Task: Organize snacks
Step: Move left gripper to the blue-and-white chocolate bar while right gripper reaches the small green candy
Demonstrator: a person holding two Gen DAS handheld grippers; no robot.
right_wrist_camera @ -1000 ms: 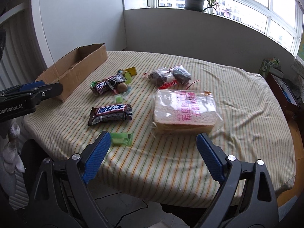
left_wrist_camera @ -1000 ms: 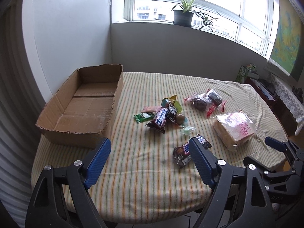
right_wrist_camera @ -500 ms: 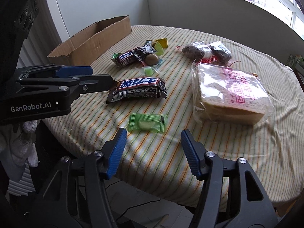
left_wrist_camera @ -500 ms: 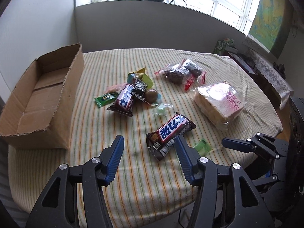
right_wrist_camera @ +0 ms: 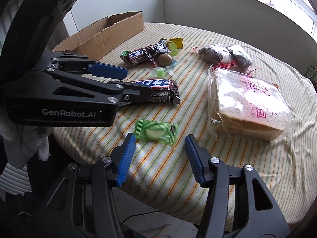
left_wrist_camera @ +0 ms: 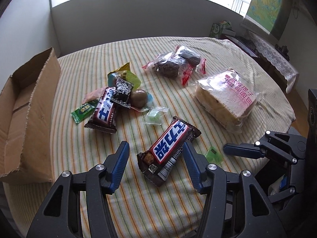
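Left wrist view: the cardboard box (left_wrist_camera: 29, 107) is seen empty at the table's left edge, so nothing has been sorted yet; every snack is still spread over the striped tablecloth (left_wrist_camera: 138, 198). The left gripper (left_wrist_camera: 154, 158) is held open astride the glossy chocolate bar (left_wrist_camera: 168, 148), its jaws having narrowed earlier in the last second, with no pad shown pressing the crinkled wrapper. In the right wrist view the right gripper (right_wrist_camera: 160, 148), jaws just closing yet still apart, is poised just short of the translucent green candy (right_wrist_camera: 156, 131). A soft bagged bread loaf (right_wrist_camera: 247, 107), dark cakes in clear film (left_wrist_camera: 174, 65) and a small heap of foil sweets (left_wrist_camera: 118, 95) remain.
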